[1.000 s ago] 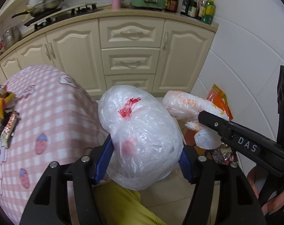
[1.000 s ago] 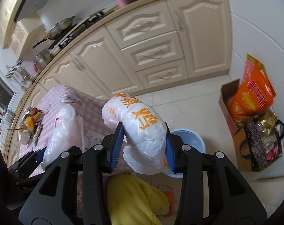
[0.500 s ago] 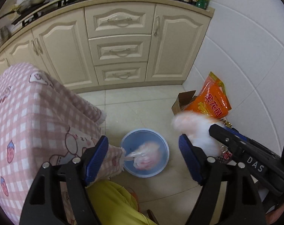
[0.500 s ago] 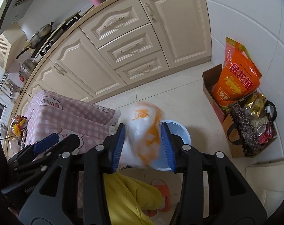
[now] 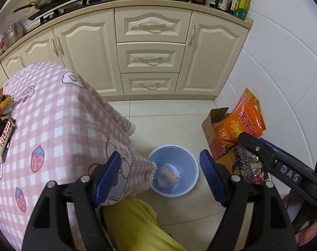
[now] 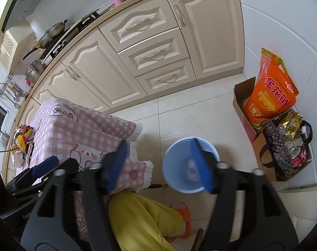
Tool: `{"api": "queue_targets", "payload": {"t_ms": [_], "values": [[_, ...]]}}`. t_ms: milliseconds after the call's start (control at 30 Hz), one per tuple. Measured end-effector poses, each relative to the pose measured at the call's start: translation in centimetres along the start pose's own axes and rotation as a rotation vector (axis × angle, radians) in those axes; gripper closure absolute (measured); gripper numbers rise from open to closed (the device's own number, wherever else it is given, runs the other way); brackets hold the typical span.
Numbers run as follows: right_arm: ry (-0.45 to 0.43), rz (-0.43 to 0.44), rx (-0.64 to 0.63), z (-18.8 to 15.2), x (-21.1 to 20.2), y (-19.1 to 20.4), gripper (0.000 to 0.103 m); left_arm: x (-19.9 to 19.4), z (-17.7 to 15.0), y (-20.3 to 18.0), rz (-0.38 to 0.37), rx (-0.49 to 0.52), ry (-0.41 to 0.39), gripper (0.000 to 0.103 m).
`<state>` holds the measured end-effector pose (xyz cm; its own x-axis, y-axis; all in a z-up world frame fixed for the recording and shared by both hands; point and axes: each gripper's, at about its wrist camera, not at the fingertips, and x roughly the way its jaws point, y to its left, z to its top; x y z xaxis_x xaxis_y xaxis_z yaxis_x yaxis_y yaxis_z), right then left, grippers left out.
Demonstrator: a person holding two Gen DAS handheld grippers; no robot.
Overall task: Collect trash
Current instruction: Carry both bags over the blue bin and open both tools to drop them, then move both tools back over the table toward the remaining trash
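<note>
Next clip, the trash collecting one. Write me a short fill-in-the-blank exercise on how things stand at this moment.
1. Both the left gripper and the right gripper are ____.
2. The crumpled plastic bags lie inside the ____ bin.
3. More wrappers wait on the ____-checked tablecloth.
4. The orange sack stands in a cardboard ____.

Missing words: open; blue; pink; box

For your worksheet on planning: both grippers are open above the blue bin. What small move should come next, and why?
Probably swing the left gripper back to the wrappers on the table. Both grippers are empty, bags lie in the bin, and that litter remains.
</note>
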<state>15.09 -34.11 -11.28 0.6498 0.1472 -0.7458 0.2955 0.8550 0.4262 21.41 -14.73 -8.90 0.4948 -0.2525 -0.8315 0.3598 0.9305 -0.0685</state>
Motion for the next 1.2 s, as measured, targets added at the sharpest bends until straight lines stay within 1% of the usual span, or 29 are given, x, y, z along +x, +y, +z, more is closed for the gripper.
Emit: {"api": "queue_targets", "payload": {"t_ms": [200, 333, 567, 967, 1200], "values": [[-0.011, -0.007, -0.017, -0.6, -1.0, 0.6, 0.024, -1.3, -0.4, 0.3, -0.006, -0.002, -0.017, 0.026], [-0.027, -0.029, -0.046, -0.9, -1.7, 1.2, 0.023, -2.3, -0.7, 0.5, -0.01, -0.005, -0.029, 0.025], [-0.034, -0.005, -0.079, -1.3, -2.8, 2.9, 0.022, -4.5, -1.3, 1.4, -0.001, -0.031, -0.061, 0.023], [-0.046, 0.054, -0.176, -2.7, -4.4, 8.2, 0.018, -9.2, -3.1, 5.2, 0.033, -0.109, -0.137, 0.02], [-0.035, 0.109, -0.241, -3.4, -4.5, 12.2, 0.018, -11.7, -4.4, 8.8, 0.072, -0.174, -0.171, 0.019]]}}
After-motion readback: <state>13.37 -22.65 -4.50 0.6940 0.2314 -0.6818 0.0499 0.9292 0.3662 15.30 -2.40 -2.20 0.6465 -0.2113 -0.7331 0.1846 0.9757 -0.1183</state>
